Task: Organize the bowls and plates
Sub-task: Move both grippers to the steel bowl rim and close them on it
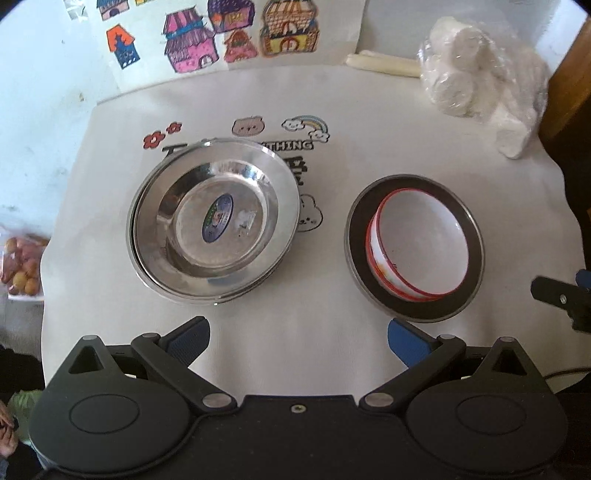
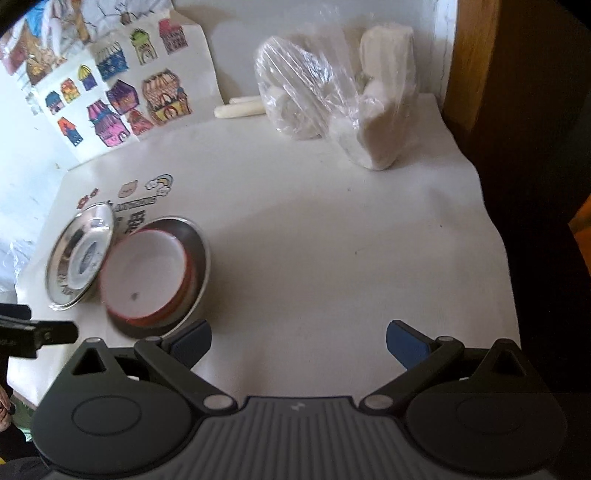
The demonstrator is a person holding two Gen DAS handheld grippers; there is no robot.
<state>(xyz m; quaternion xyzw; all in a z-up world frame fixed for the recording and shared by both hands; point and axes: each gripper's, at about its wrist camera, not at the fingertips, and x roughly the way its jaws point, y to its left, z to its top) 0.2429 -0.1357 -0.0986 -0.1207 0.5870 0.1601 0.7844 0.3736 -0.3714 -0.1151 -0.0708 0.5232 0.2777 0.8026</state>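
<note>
A white cloth (image 1: pixel 351 110) printed with cartoon flowers, a bear and a rainbow cloud covers the table. On its left half sits a stack of shiny stainless steel plates (image 1: pixel 216 221), round with broad sloping rims, the top one carrying an oval blue sticker (image 1: pixel 218 218) on its flat centre. To the right of the stack, apart from it, a white bowl with a thin red rim (image 1: pixel 419 243) rests inside a dark-looking metal plate (image 1: pixel 413 245); the bowl appears nested on another like it, and it sits off-centre toward the plate's right side.

The left gripper (image 1: pixel 298 341) hovers at the near edge of the cloth, its blue-padded fingers spread wide with nothing between them. The right gripper (image 2: pixel 298 341) is likewise wide open and empty, above bare cloth right of the bowl.

At the far right lies a crinkled clear plastic bag of white paper rolls (image 1: pixel 480 77), with pale candle-like sticks (image 1: pixel 382 63) beside it. A sheet of coloured house drawings (image 1: pixel 221 33) leans against the wall at the back.
</note>
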